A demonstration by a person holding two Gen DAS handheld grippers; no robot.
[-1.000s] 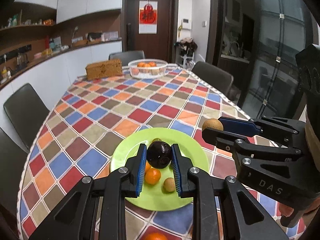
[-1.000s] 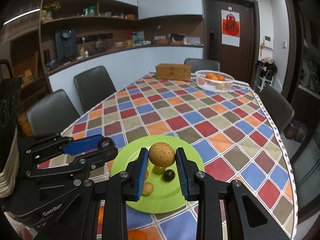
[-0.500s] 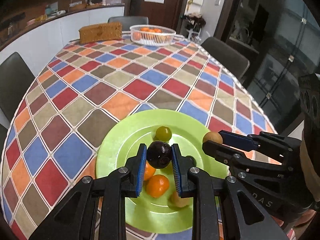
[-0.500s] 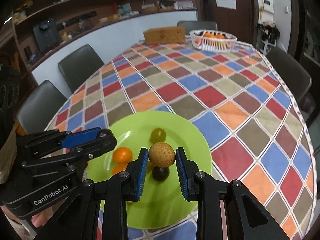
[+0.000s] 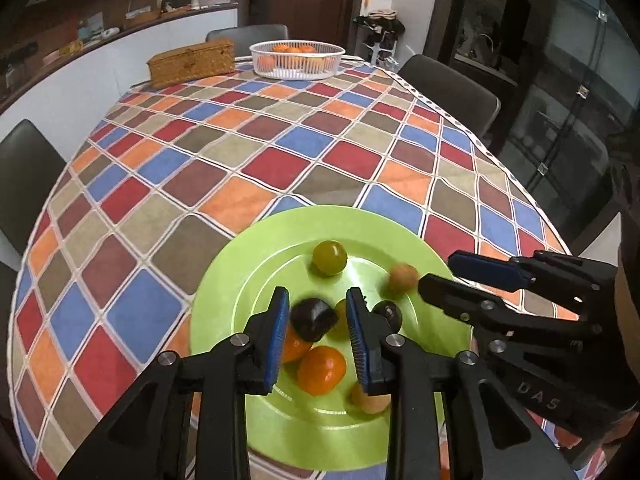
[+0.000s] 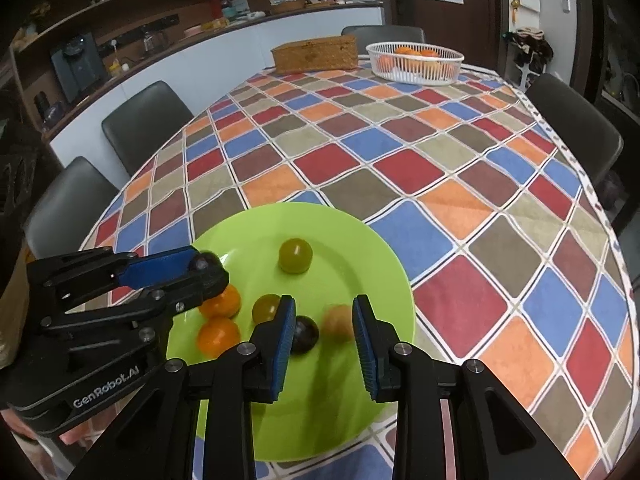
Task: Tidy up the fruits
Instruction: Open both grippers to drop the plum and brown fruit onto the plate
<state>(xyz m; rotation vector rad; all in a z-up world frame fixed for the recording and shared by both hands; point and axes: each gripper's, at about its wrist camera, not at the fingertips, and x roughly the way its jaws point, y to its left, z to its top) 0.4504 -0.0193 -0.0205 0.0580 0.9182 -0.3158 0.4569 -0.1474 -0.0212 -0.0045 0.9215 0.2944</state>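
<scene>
Both grippers hang over the round lime-green plastic plate (image 6: 384, 248) at the near end of the table with the checked multicoloured cloth (image 5: 248, 168), and both have their jaws spread wide, gripping nothing. Between the blue pads of the left gripper (image 5: 318, 332) a dark purple, nearly black round fruit (image 5: 313, 319) shows blurred and clear of both pads, so it looks to be dropping or rolling on the plate. In the right wrist view a tan-brown round fruit (image 6: 337, 322) sits smeared between the pads of the right gripper (image 6: 325, 346), likewise untouched. Already on the plate lie two orange mandarins (image 6: 219, 334), two olive-green round fruits (image 6: 295, 256) and another dark round fruit (image 6: 304, 335). All of these are small, light spheres with smooth, probably slippery skins, and the shallow plate lets them roll freely and knock one another. The dark and green ones look soft enough to bruise under a hard pinch. The best hold, I judge, is across the widest part with the pads level, closing gently. Far off stand a white wire basket of oranges (image 5: 297, 61) and a woven wicker box (image 5: 191, 63).
</scene>
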